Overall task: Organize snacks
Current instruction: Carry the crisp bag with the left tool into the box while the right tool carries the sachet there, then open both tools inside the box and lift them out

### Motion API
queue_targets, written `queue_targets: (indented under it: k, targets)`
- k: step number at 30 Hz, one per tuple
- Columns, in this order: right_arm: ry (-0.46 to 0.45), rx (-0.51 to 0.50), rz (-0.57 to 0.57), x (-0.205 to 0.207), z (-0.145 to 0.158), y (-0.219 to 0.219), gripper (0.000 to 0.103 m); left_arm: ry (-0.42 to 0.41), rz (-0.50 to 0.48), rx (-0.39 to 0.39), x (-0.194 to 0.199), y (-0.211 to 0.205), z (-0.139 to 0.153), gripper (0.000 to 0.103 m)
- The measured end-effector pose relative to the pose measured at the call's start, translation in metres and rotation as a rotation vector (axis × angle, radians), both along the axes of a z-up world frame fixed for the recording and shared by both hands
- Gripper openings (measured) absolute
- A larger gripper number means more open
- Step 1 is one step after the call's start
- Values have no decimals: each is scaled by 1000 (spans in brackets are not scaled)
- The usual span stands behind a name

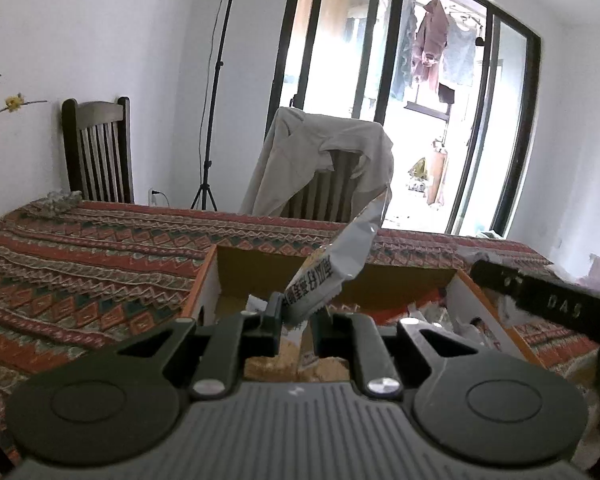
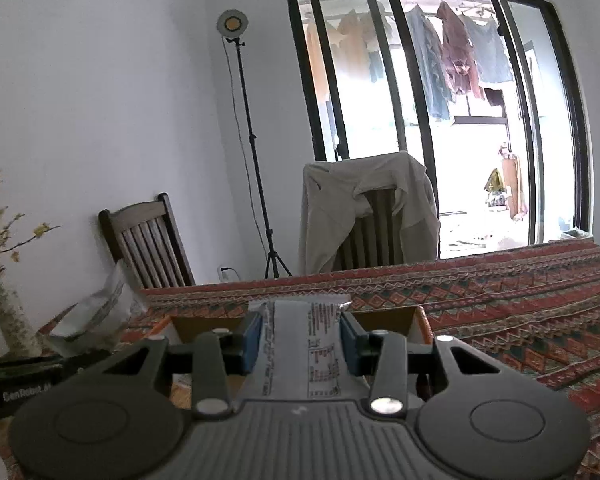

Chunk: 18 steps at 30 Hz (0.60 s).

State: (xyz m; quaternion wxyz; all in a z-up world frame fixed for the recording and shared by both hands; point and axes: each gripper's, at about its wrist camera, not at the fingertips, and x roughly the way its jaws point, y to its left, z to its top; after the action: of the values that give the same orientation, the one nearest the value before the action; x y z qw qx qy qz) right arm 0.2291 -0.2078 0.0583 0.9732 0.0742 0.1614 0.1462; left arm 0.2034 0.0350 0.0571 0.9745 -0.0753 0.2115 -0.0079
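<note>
In the left wrist view my left gripper [image 1: 298, 322] is shut on the lower end of a silvery snack packet [image 1: 335, 262] with dark print, which sticks up and to the right above an open cardboard box [image 1: 210, 276] with orange edges. More wrappers lie in the box's right half. In the right wrist view my right gripper [image 2: 301, 344] is shut on a flat white snack packet [image 2: 303, 344] with a printed label, held between its blue pads [image 2: 252, 342] over the same box [image 2: 417, 322]. The left gripper's packet [image 2: 100, 312] shows at the left edge there.
The box rests on a table under a red patterned cloth [image 1: 80, 264]. The other gripper's black body [image 1: 547, 300] crosses the right side. Behind the table stand a wooden chair [image 1: 98, 152], a chair draped with a beige jacket [image 1: 323, 160] and a light stand [image 2: 252, 140]. A vase of yellow flowers [image 2: 8, 312] stands at left.
</note>
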Motion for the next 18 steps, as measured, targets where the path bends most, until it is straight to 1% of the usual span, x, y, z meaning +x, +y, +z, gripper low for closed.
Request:
queue_targets:
  k: [3,6,10,12,13,14,15,16,17,18]
  targets:
    - [7,-23,7,9,-12,2,41,3,-23,-34,9,0,-11,15]
    - [37,-15,10,17,-19,1,41,42,-16,-27,18,1,-19,15]
    - [64,-29,-8,20,-26,3,41,66,19,-23,21,4,-27,15]
    - [73,-30,-31,19,-30,1,50,79,30,-23,23,5,-29,16]
    - [82,-28,-35,20,-32,-1,57,83,41,-24,23,6,-30,20]
    - [86,-20,-37,20,-32,-4,72,85,50,-21,23,7,-31,27]
    - [85,-10,-37,20,-33,-6,85,84,53,-24,24,8,-31,51]
    - [85,-1,-37,20,-34,-8,89,83,65,-28,23,9,-30,82]
    - [85,7,-35,19,-34,-9,94,74,93,-26,21,10,-30,94]
    - [89,13,-33,18,-35,-10,97,52,124,-18,17,11,-29,102]
